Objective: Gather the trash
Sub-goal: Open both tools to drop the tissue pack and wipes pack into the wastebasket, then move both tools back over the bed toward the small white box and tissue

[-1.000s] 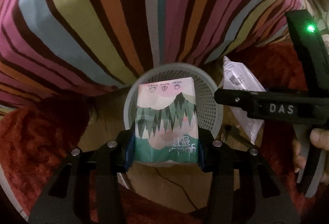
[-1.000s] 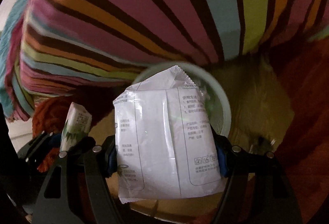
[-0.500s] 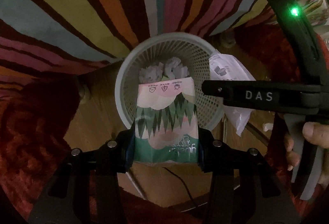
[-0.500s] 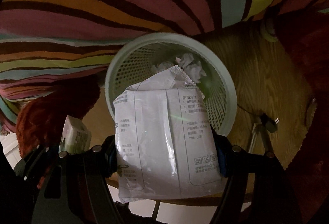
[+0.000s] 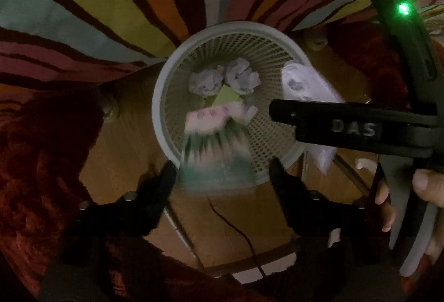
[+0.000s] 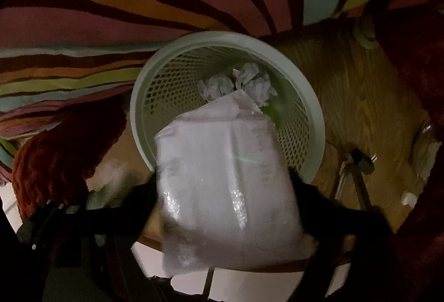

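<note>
Both packs have slipped loose: the green tissue pack (image 5: 216, 152) and white wrapper (image 6: 227, 191) drop, blurred, over the basket (image 5: 163, 118). The left gripper (image 5: 222, 174) and right gripper (image 6: 222, 188) have just been opening; they stand wide, holding nothing. Dropping step; next, I think, lift away.

Green packet (image 5: 216, 152) is motion-blurred, print unreadable. White packet (image 6: 227, 185) blurred too, text illegible; it hides the basket's (image 6: 155, 74) near rim & part of its contents. Hand (image 5: 421, 191) cut off at right edge.
</note>
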Available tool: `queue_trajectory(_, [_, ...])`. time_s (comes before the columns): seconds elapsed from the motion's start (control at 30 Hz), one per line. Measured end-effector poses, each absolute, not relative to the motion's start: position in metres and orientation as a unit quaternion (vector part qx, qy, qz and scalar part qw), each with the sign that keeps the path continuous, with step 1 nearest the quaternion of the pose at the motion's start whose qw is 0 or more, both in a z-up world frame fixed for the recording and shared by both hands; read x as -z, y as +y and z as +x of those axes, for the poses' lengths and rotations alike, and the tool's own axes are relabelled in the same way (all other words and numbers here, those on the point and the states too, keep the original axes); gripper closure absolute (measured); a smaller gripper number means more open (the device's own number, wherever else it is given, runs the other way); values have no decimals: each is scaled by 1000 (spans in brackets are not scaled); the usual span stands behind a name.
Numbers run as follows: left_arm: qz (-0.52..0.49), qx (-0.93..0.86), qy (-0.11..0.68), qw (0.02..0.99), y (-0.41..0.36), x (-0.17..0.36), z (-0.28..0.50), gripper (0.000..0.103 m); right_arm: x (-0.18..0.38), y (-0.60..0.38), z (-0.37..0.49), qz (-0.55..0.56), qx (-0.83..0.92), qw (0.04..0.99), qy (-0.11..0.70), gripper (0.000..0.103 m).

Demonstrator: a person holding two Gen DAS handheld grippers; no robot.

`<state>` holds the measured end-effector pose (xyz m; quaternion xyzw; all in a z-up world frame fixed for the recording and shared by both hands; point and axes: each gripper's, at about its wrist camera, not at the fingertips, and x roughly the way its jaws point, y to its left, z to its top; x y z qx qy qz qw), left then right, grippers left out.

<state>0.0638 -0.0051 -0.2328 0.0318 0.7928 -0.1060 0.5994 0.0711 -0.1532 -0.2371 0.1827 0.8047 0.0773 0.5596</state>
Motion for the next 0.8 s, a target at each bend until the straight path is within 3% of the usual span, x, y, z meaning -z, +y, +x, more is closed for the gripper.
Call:
queue_trajectory(0.1, [34,104,791,602,-4,232,64,33,237,-158,71,193,-68,563,801,13])
queue_trajectory(0.17, [34,104,789,604,-4,231,64,24,236,-160,71,197,-64,565,799,13])
queue_trajectory(0.4, [30,102,778,619,0,220,62,24,230,-162,70,197,-57,576,792,13])
queue_trajectory(0.8, [-19,107,707,698,13,162,57,24,120,-161,73,161,-140,698,684,13])
